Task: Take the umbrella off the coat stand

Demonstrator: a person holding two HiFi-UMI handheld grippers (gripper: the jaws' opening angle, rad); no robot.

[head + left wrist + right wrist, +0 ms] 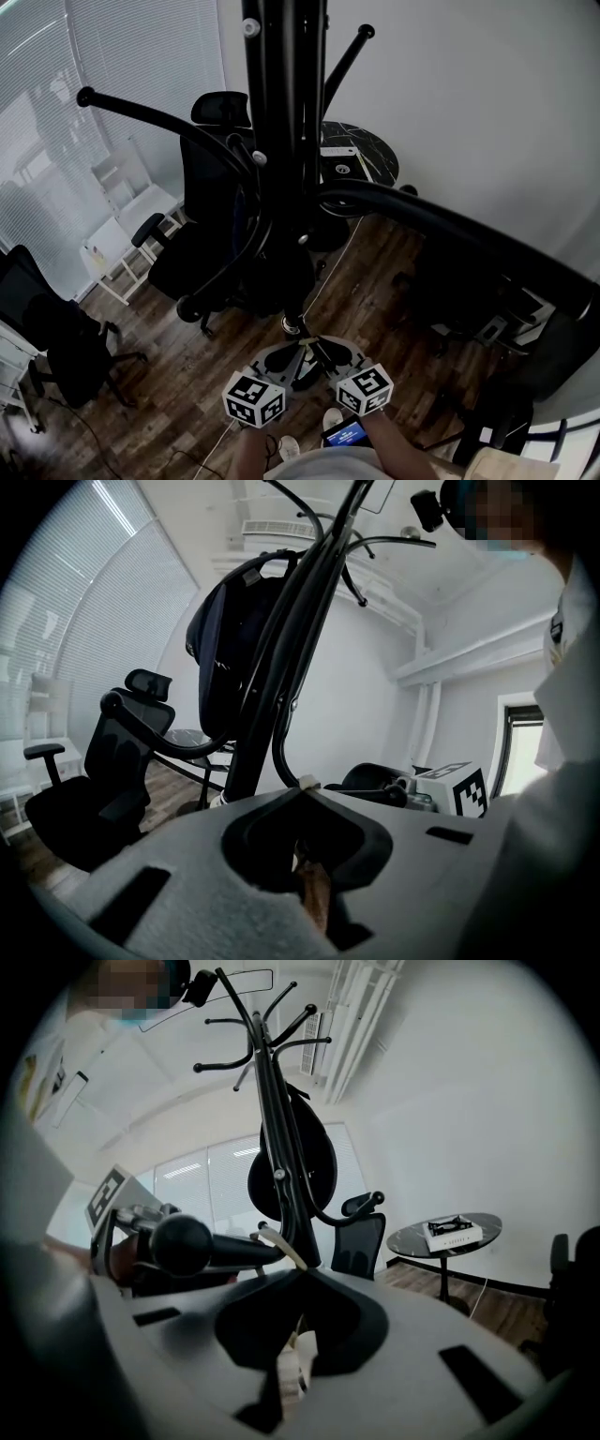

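Left gripper point(305, 785): jaws are sitting fully together, tips touching, gripping nothing. Right gripper point(302, 1277): same, jaws are pressing tip to tip, nothing between them. Both are hovering side by side low in front of the person, pointing toward the foot of the coat stand point(281, 112). Wood floor point(187, 375) is showing beneath them. Umbrella point(225, 649) is hanging on the stand as a dark navy bundle, lying against the pole, well above both grippers. Can't tell which hook is carrying it. Black office chair point(211, 197) is standing just behind the stand. Round dark table point(408, 1238) is sitting further back by the white wall, carrying a white box point(454, 1232). Window blinds point(112, 75) are running along the far left side.
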